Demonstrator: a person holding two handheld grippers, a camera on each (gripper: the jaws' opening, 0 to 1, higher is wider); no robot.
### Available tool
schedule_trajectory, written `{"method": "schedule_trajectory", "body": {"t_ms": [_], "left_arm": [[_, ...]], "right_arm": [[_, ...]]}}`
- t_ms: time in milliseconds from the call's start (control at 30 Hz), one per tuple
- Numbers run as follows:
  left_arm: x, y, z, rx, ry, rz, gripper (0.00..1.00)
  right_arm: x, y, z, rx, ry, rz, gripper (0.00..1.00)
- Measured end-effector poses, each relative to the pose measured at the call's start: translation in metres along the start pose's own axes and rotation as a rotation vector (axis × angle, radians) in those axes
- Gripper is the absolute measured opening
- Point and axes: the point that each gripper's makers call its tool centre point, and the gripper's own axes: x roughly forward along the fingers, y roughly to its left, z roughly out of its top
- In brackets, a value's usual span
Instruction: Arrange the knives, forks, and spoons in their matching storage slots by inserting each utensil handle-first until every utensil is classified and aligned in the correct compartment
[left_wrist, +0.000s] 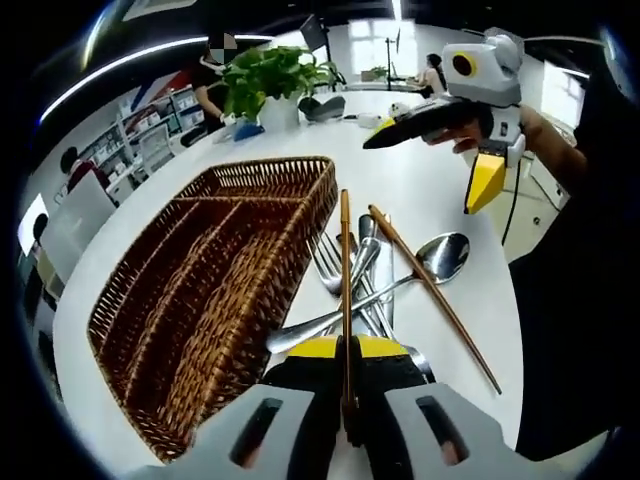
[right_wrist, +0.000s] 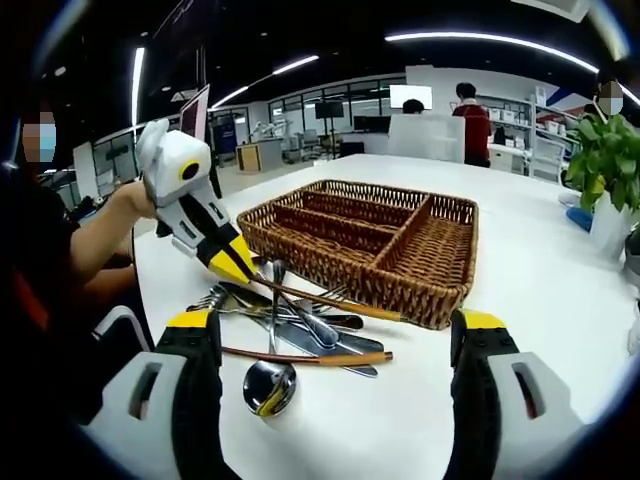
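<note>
Left gripper (left_wrist: 347, 385) clamps chopstick (left_wrist: 345, 262) beside basket (left_wrist: 150, 330).

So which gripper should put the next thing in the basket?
Probably the left gripper: it is already shut on a chopstick and sits close to the basket. The right gripper is open, holding nothing, above the pile of cutlery.

Left tool (left_wrist: 346, 400): jaws closed on a wooden chopstick (left_wrist: 345, 290), hand-held above the surface. Right tool (right_wrist: 335, 345): jaws spread wide, gripping nothing, held aloft.
</note>
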Motion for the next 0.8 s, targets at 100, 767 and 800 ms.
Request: {"method": "schedule_trajectory", "body": {"t_ms": [100,767,800], "left_arm": [[-0.005,-0.001,0.007,-0.018,-0.044,0.008,0.02],[-0.022,-0.012,0.055,-0.226,-0.376,0.044,0.02],[-0.022,-0.012,0.055,-0.233,-0.382,0.048,0.02]], "right_arm": [[0.000,0.000,0.001,0.004,-0.005,0.000,0.96],[0.015,0.017,0.036,0.081,-0.144,0.063,0.68],[0.016,0.020,0.039,0.098,-0.160,0.076,0.65]]}}
